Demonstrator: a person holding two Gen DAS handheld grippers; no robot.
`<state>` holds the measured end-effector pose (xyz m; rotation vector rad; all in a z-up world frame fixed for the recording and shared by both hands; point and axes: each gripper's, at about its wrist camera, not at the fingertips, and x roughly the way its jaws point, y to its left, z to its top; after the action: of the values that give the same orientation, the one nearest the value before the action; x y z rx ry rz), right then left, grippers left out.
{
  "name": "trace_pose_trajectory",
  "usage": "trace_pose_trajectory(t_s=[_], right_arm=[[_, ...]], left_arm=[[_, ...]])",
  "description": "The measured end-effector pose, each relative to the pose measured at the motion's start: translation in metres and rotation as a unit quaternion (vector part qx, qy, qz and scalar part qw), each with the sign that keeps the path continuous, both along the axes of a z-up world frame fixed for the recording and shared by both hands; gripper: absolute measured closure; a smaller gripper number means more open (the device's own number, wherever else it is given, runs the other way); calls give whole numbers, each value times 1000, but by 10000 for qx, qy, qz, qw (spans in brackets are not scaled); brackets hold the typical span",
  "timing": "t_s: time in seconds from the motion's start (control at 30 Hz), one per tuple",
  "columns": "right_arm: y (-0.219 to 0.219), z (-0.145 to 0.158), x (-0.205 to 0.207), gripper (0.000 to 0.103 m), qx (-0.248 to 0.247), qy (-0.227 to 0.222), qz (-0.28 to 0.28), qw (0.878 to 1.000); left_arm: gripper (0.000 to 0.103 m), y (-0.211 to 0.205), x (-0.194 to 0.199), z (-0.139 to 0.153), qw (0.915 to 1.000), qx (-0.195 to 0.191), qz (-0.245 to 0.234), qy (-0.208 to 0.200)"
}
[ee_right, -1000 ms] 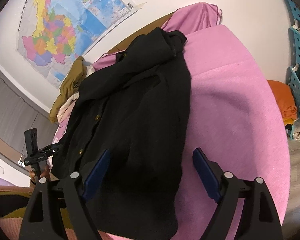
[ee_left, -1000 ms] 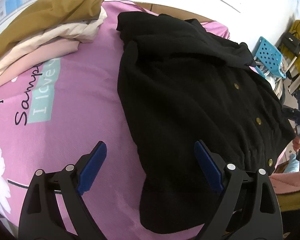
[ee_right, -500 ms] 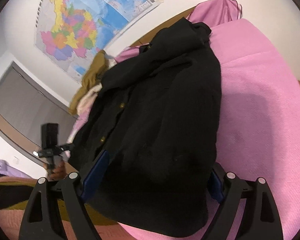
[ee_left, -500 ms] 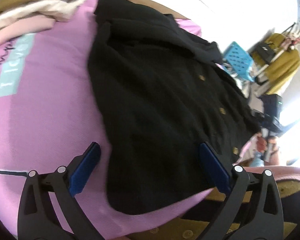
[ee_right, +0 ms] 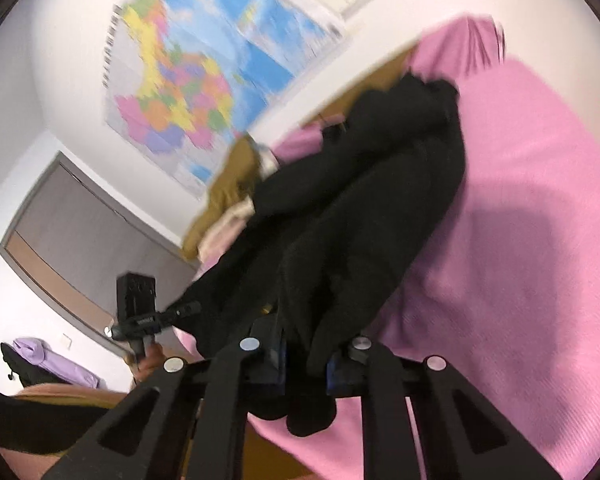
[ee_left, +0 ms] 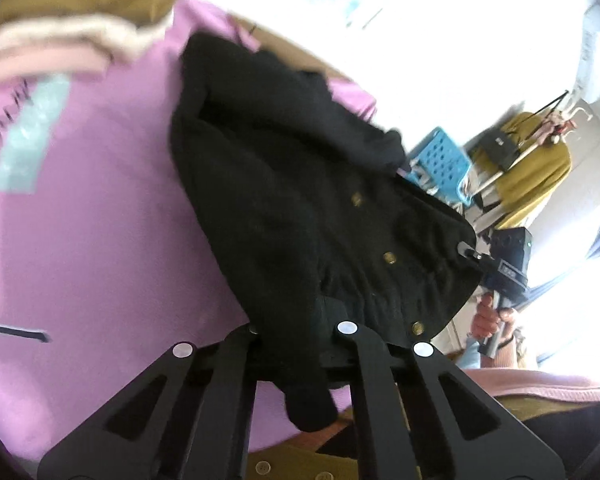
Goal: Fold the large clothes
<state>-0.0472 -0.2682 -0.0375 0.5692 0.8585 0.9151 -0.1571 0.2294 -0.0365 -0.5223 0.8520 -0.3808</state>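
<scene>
A black coat (ee_left: 300,184) with gold buttons lies on a pink bedsheet (ee_left: 92,240). My left gripper (ee_left: 296,336) is shut on the coat's near hem at one corner, and the cloth bunches between its jaws. My right gripper (ee_right: 304,352) is shut on the other hem corner of the same coat (ee_right: 364,220), which rises off the pink bedsheet (ee_right: 520,220). The right gripper also shows at the coat's far hem edge in the left wrist view (ee_left: 472,254).
A pile of tan, cream and pink clothes (ee_left: 72,20) lies at the back of the bed. A blue plastic basket (ee_left: 440,164) and a rack with a mustard garment (ee_left: 536,172) stand beyond the bed. A map (ee_right: 204,80) hangs on the wall.
Both grippers have closed on the coat's near hem, one at each corner, and lifted it. Both were open above the coat before.
</scene>
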Motion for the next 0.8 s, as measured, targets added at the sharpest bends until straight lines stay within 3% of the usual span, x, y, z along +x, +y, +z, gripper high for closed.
trace_pose_trajectory(t_s=[0.07,0.23,0.3,0.5,0.8], right_arm=[[-10,19,-12,91,166,-183,-113,9996],[-21,46,-42,92,714,-492,-21,9962],[-19,49,-52,92,650,-595,-36,9961],[-20,12,-43,91,613,140,-171,9979],[-20,52,-23,91,754,-65,-329,9966]], left_arm=[[99,1,-11,15,9997,114,45,-214],[99,7,-39,47,9980,-112,31,-619],[99,11,-45,55,9973,-135,46,-716],[99,24,-29,21,9990,-453,23,-24],[98,27,-10,61,9992,-224,-70,-323]])
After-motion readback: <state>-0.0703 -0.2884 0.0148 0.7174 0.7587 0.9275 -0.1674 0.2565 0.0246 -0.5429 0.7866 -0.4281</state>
